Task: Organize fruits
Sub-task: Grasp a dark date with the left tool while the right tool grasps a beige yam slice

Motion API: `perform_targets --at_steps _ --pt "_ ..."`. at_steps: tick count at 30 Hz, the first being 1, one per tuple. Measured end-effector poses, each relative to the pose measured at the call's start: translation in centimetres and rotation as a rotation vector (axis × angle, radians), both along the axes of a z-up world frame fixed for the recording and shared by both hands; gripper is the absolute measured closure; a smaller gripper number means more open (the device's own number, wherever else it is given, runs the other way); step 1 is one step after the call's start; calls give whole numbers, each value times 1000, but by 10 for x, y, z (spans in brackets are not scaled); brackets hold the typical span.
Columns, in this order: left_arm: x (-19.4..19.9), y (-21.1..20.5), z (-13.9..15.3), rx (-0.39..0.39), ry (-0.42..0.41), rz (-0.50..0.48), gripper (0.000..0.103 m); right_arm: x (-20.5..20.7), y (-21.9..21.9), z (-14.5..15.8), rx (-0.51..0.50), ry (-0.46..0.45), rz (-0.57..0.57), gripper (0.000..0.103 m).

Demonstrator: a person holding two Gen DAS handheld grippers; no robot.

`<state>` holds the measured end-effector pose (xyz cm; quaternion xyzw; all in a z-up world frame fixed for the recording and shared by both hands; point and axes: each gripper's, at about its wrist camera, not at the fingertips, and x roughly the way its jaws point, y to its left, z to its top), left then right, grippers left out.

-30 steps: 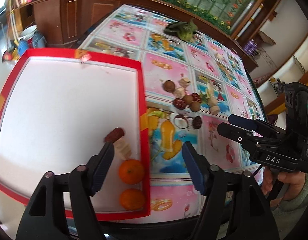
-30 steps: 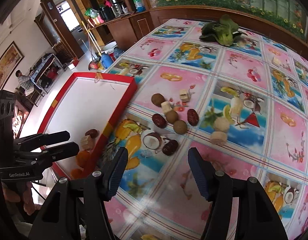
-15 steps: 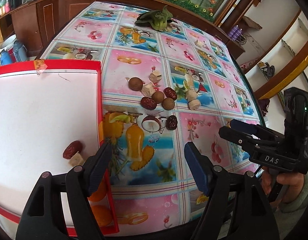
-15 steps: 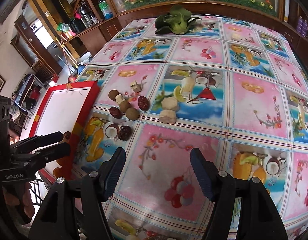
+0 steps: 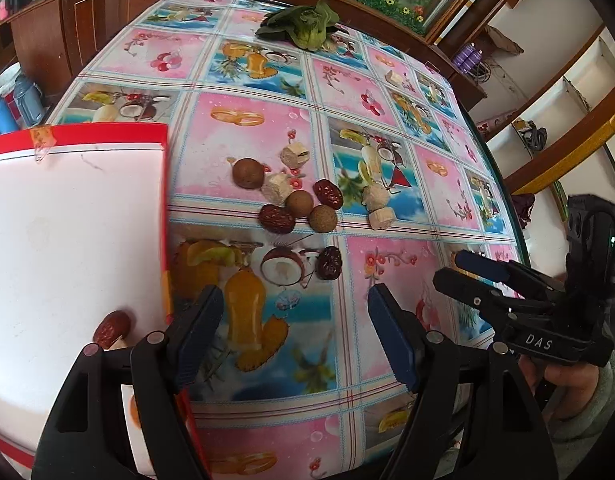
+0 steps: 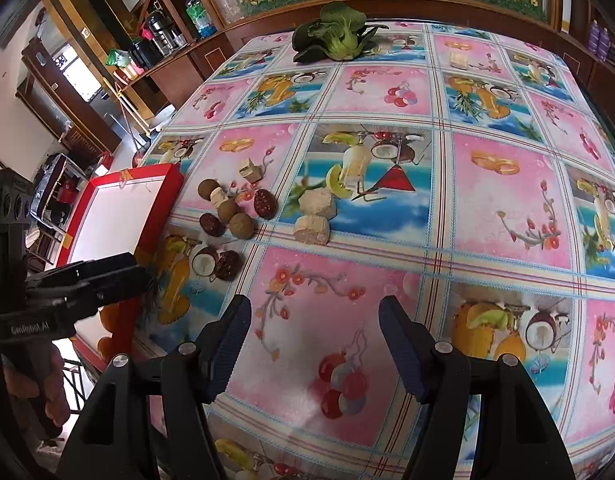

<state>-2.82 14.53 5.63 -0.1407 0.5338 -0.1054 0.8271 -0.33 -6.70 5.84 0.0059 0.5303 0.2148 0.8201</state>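
A red-rimmed white tray [image 5: 67,216] lies at the table's left; it also shows in the right wrist view [image 6: 119,208]. It holds a red date [image 5: 112,323] and oranges [image 6: 109,314], partly hidden. A cluster of loose fruit sits mid-table: brown longans [image 5: 248,173], red dates [image 5: 277,219] and pale banana chunks [image 5: 375,196]; it also shows in the right wrist view [image 6: 235,210]. One date [image 5: 329,263] lies nearest. My left gripper [image 5: 293,328] is open and empty above the near table. My right gripper [image 6: 313,344] is open and empty, to the right of the fruit.
A green leafy vegetable [image 5: 303,26] lies at the table's far edge. A small pale piece [image 6: 459,60] sits far right. Wooden cabinets and shelves [image 6: 155,52] surround the table. The table's near edge runs just below both grippers.
My left gripper has swung right, from over the tray's oranges to the table in front of the fruit cluster. My right gripper has also shifted right. Both stayed open.
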Motion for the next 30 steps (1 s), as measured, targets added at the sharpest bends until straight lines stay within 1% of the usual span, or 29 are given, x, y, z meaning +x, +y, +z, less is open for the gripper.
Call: perform_targets --at_steps 1,3,5,6,7,12,14,16,18,20,21,25,29,30 --pt "2 -4 -1 10 4 -4 29 3 -1 0 9 6 -4 42" --pt "5 -14 -4 34 6 -22 29 9 -2 1 38 11 -3 44" --pt "5 -23 -8 60 12 -37 29 13 -2 -3 41 16 5 45" --pt "5 -26 -11 69 21 -45 29 16 0 -7 41 31 10 51" --pt "5 -28 -13 75 25 -48 29 18 1 -11 45 48 14 54" --pt "2 -29 -20 77 42 -27 30 33 19 -31 33 79 20 56" --pt "0 -31 -22 83 44 -22 31 38 29 -34 4 60 36 56" --pt "0 -31 -23 86 45 -15 36 45 36 -37 -16 52 46 56" --pt "0 -33 -23 94 42 -8 36 50 42 -41 -63 33 47 58" --pt "0 -34 -23 101 39 -4 42 51 44 -41 -96 0 52 73" --pt "1 -35 -23 102 39 -4 44 51 43 -42 -99 0 55 76" --pt "9 -44 -22 118 27 -23 46 47 29 -42 -98 4 62 76" --pt "26 -57 -23 159 16 -45 46 40 10 -41 -98 19 45 76" --pt "29 -60 -24 170 14 -49 52 39 8 -40 -100 21 44 76"
